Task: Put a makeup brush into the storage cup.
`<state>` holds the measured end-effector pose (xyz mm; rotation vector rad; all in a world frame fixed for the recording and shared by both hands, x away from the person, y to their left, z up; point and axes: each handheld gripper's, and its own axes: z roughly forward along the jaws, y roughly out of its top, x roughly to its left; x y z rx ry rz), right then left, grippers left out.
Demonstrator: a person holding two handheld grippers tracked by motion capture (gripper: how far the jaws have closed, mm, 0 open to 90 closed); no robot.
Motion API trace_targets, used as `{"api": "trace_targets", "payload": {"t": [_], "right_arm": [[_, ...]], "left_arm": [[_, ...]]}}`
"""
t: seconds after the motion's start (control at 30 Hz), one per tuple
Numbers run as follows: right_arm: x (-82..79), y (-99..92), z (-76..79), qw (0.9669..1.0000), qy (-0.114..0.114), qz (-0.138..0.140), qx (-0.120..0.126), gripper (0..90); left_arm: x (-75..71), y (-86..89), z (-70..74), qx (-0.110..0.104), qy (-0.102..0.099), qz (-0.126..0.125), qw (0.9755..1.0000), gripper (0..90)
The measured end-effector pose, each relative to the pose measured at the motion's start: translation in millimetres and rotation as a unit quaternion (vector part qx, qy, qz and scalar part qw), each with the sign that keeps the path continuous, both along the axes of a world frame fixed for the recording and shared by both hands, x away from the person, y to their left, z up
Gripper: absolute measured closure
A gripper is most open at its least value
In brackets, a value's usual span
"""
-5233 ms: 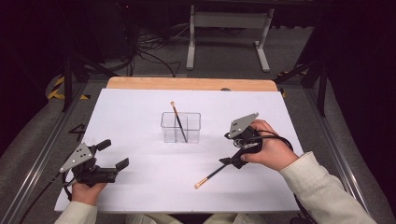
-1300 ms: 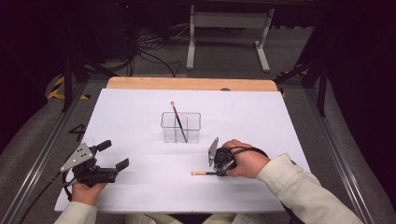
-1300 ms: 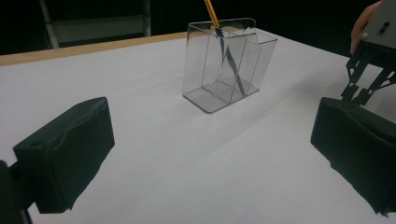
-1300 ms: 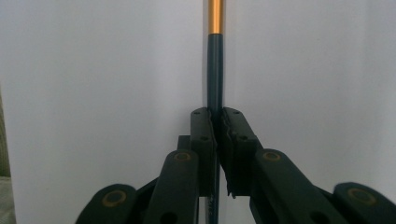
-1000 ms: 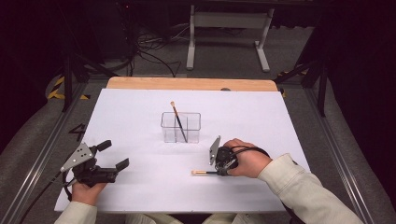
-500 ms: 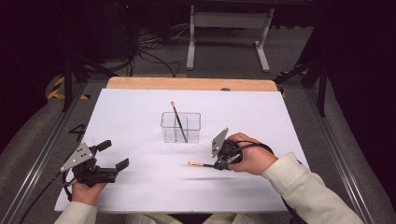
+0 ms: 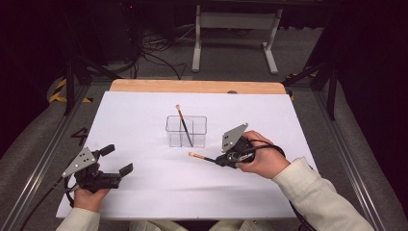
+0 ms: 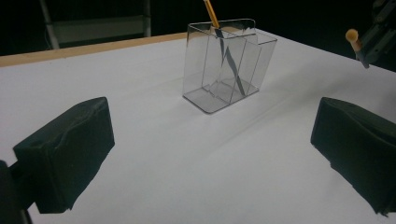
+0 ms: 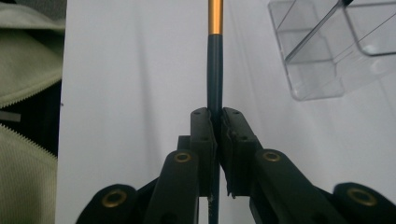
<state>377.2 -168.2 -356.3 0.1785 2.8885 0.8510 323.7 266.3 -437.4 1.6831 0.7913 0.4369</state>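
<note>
A clear plastic holder (image 7: 186, 131) with compartments stands mid-table, a thin brush (image 7: 183, 124) leaning in it. My right gripper (image 7: 222, 161) hovers just right of the holder, shut on a second brush (image 7: 202, 157) with a black handle, gold band and tan tip that points left. In the right gripper view the pads (image 9: 204, 135) clamp the black handle (image 9: 215, 65), with the holder (image 9: 336, 42) at upper right. My left gripper (image 7: 117, 159) rests open at the front left. Its pads (image 8: 70, 154) stand wide apart, facing the holder (image 8: 224, 65) and the held brush's tip (image 8: 353, 37).
White paper (image 7: 144, 192) covers the table, with a wooden edge (image 7: 192, 86) at the far side. A metal rail (image 7: 33, 168) runs along the left. A pale sleeve (image 9: 28, 56) lies to the left in the right gripper view.
The right gripper has risen with the brush, lifting it off the paper and carrying it slightly towards the holder. The left gripper has stayed put.
</note>
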Motion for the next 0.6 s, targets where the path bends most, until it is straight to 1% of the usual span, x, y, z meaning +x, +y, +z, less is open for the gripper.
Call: {"api": "trace_targets", "payload": {"t": [0.07, 0.1, 0.13, 0.2, 0.3, 0.33, 0.37, 0.4, 0.43, 0.53, 0.57, 0.6], "right_arm": [[-0.4, -0.6, 2.8, 0.9999, -0.006, 0.0, 0.015, 83.8], [-1.4, -1.4, 6.1, 0.9994, -0.013, -0.005, 0.031, 83.8], [-1.4, -1.4, 6.1, 0.9994, -0.013, -0.005, 0.031, 83.8], [-2.4, -2.4, 9.1, 0.9986, -0.018, -0.01, 0.049, 83.8], [-2.7, -4.3, 12.3, 0.9971, -0.025, -0.016, 0.071, 83.8], [-2.7, -4.8, 13.0, 0.9967, -0.025, -0.017, 0.075, 83.8], [-2.8, -6.5, 14.9, 0.9953, -0.029, -0.02, 0.09, 83.7], [-2.8, -6.5, 14.9, 0.9953, -0.029, -0.02, 0.09, 83.7], [-3.0, -7.0, 15.6, 0.9947, -0.029, -0.023, 0.096, 83.8], [-2.2, -10.6, 18.4, 0.9906, -0.042, -0.028, 0.127, 83.8], [-2.1, -11.4, 18.7, 0.9895, -0.046, -0.032, 0.133, 83.8], [-2.1, -11.4, 18.7, 0.9895, -0.046, -0.032, 0.133, 83.8]], "left_arm": [[0.0, 0.0, 0.1, 0.0, 0.0, 0.0, 1.0, 0.2], [-0.1, 0.0, 0.1, 0.0, 0.0, 0.0, 1.0, 0.2], [-0.1, 0.0, 0.1, 0.0, 0.0, 0.0, 1.0, 0.2], [-0.1, 0.0, 0.1, 0.0, 0.0, 0.0, 1.0, 0.2], [-0.1, 0.0, 0.1, 0.0, 0.0, 0.0, 1.0, 0.2], [-0.1, 0.1, 0.1, 0.0, 0.0, 0.0, 1.0, 0.2], [-0.1, 0.1, 0.1, 0.0, 0.0, 0.0, 1.0, 0.2], [-0.1, 0.1, 0.1, 0.0, 0.0, 0.0, 1.0, 0.2], [-0.1, 0.1, 0.1, 0.0, 0.0, 0.001, 1.0, 0.2], [-0.2, 0.0, 0.2, 0.0, 0.0, 0.0, 1.0, 0.2], [-0.2, 0.0, 0.2, 0.0, 0.0, 0.0, 1.0, 0.2], [-0.3, 0.0, 0.3, 0.001, -0.001, 0.0, 1.0, 0.2]]}}
